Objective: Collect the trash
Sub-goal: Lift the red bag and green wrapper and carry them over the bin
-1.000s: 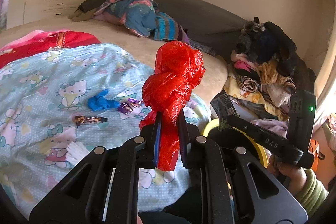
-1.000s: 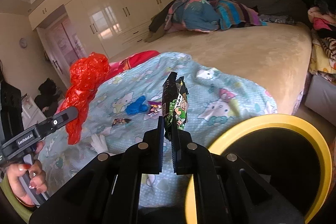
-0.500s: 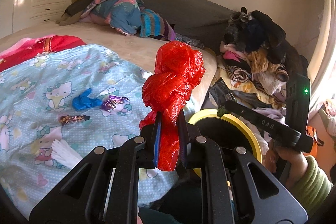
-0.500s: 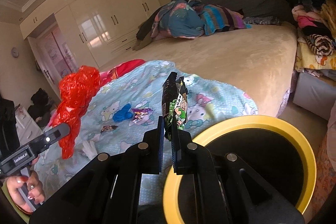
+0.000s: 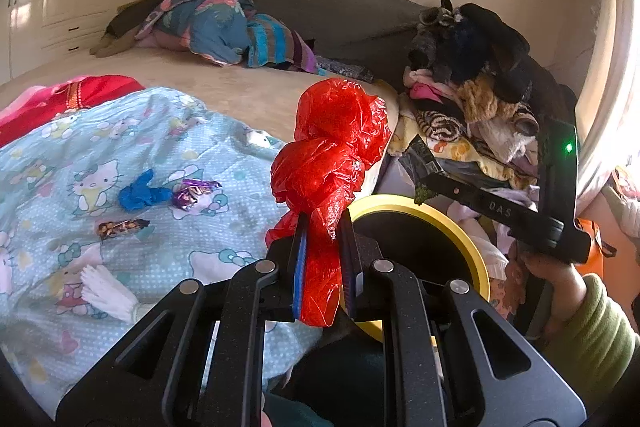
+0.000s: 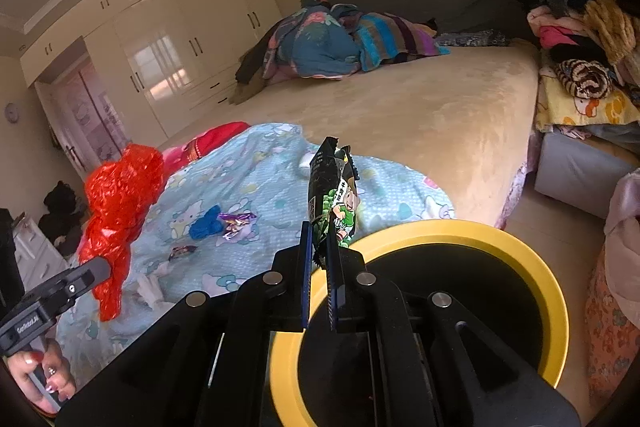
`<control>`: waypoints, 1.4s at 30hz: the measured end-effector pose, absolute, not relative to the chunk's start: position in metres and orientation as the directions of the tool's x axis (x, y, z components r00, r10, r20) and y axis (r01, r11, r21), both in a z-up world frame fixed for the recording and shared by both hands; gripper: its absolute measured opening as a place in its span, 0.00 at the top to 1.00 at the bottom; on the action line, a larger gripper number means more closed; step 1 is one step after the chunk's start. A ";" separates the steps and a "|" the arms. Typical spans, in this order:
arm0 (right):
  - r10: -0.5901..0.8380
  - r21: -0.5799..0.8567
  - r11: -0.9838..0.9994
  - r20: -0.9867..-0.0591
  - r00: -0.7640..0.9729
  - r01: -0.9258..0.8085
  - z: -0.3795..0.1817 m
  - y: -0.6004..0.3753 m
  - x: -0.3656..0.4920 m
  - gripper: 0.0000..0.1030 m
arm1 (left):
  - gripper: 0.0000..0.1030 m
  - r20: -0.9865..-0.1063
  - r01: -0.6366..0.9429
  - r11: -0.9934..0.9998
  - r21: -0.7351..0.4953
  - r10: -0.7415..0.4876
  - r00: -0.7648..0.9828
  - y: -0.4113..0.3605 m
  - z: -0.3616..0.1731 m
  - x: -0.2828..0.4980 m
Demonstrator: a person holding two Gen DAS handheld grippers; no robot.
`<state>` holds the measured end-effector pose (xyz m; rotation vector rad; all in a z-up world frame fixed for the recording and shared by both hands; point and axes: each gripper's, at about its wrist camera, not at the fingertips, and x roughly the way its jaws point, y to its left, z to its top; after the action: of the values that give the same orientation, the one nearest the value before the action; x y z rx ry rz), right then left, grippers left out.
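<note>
Showing collection partway: left gripper (image 5: 323,269) clenched on a red plastic bag (image 5: 332,163), right gripper (image 6: 318,281) on a green snack packet (image 6: 331,203), bin (image 6: 516,247) at four o'clock, wrappers (image 5: 192,191) left on the bed (image 5: 224,95).

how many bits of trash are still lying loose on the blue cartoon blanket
4: a crumpled blue wrapper, a shiny purple foil wrapper touching its right end, a small brown candy wrapper below them, and white crumpled tissue nearest the camera. Folds may hide more.
</note>
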<state>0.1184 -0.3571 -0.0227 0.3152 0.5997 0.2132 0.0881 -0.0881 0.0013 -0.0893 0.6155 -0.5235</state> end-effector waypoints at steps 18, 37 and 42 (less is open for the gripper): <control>0.247 0.364 0.931 -0.551 0.797 -0.037 -0.035 -0.383 0.115 0.94 | 0.90 -0.569 0.508 0.839 -0.193 -0.518 0.639 -0.121 -0.014 0.080; 0.214 0.395 0.916 -0.613 0.760 0.060 -0.064 -0.415 0.118 0.94 | 0.90 -0.647 0.559 0.807 -0.189 -0.531 0.547 -0.165 -0.047 0.081; 0.222 0.405 0.910 -0.647 0.730 0.083 -0.080 -0.422 0.120 0.94 | 0.90 -0.688 0.577 0.800 -0.166 -0.513 0.514 -0.185 -0.061 0.085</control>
<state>0.1201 -0.4217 -0.0803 0.4298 0.7550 0.0791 0.0847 -0.1845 -0.0610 0.0878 0.7963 -0.6561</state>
